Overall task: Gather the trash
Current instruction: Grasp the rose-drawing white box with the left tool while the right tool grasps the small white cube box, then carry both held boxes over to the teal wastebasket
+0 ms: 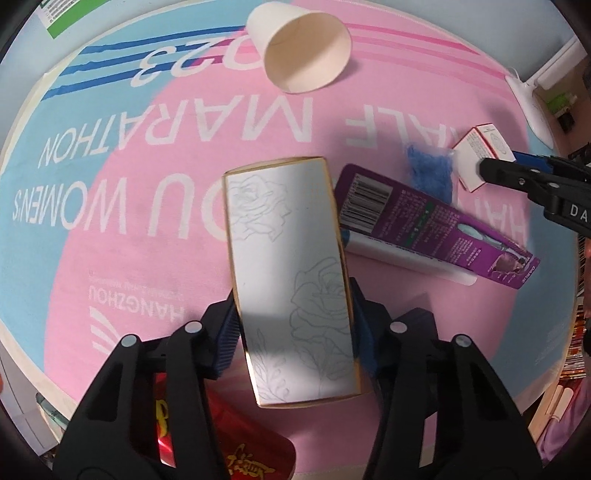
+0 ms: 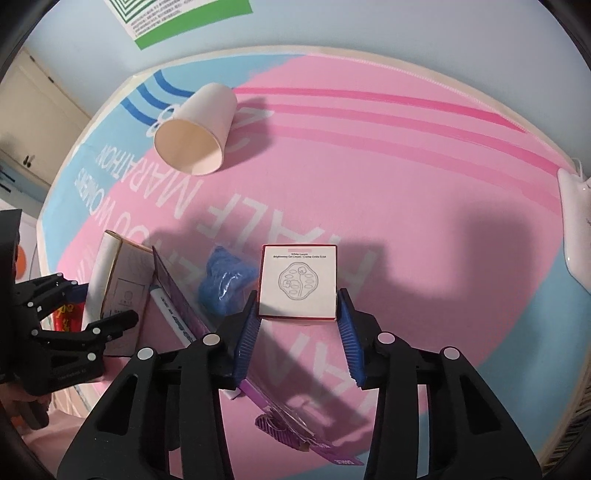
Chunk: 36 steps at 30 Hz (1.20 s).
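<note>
My left gripper (image 1: 295, 332) is shut on a tall white box with rose drawings and gold edges (image 1: 291, 277); it also shows in the right wrist view (image 2: 122, 284). My right gripper (image 2: 300, 321) straddles a small square white cream box (image 2: 298, 282), pads at its sides; that box shows in the left wrist view (image 1: 476, 155). A purple toothbrush package (image 1: 436, 229) lies between the boxes, with a blue crumpled shoe cover (image 2: 225, 282) beside it. A paper cup (image 1: 306, 48) lies on its side at the far end.
Everything rests on a pink and blue marathon towel (image 2: 369, 192) over a round table. A red packet (image 1: 240, 443) lies under the left gripper. A white object (image 2: 576, 236) sits at the right edge. A wall poster (image 2: 177, 18) hangs behind.
</note>
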Available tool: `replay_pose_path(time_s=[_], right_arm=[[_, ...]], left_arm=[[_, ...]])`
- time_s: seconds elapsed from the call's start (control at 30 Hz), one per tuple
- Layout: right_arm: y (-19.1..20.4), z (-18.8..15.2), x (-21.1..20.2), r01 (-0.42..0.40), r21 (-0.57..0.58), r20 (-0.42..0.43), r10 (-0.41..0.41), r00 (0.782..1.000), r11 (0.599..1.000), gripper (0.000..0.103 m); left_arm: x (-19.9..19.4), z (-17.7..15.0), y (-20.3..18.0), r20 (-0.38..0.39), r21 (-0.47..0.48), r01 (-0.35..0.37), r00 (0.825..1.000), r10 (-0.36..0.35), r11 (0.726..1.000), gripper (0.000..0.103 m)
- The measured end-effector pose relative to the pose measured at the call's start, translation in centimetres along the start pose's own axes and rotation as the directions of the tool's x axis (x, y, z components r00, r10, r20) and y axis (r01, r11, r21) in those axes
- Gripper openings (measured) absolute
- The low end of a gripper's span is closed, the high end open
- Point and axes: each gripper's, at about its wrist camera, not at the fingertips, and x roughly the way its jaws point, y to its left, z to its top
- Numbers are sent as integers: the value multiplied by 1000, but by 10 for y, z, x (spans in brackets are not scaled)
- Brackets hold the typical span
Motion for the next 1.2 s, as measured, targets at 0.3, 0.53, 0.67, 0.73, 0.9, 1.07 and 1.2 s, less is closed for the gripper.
replay_pose_path(time_s=[0.3, 0.53, 0.67, 0.73, 0.9, 1.07, 1.2], right_arm=[[-9, -10, -38, 46, 66, 80, -51, 996, 997, 42], [-7, -39, -75, 86, 153, 135, -107, 985, 985, 42], [-1, -64, -93, 111, 235, 165, -152, 974, 966, 42], [5, -82, -103, 128, 288, 174, -184, 967, 949, 42], [34, -127, -119, 176, 435, 177, -276, 945, 883, 42], [73, -183, -130, 208, 594, 156, -365, 918, 777, 42], [106, -239, -135, 220, 710, 114, -417, 902, 669, 42]], left_arm=[[-28, 5, 16, 88, 32, 16, 996, -18, 999, 48], [-54, 3, 14, 137, 138, 31, 989, -51, 990, 48], [-63, -1, 2, 148, 245, 64, 984, -103, 967, 48], [-67, -5, -7, 142, 297, 86, 981, -133, 951, 48], [-74, -24, -20, 120, 489, 124, 971, -208, 863, 48], [-79, -49, -31, 70, 649, 157, 962, -264, 744, 48], [-85, -87, -47, 5, 785, 178, 956, -293, 594, 48]])
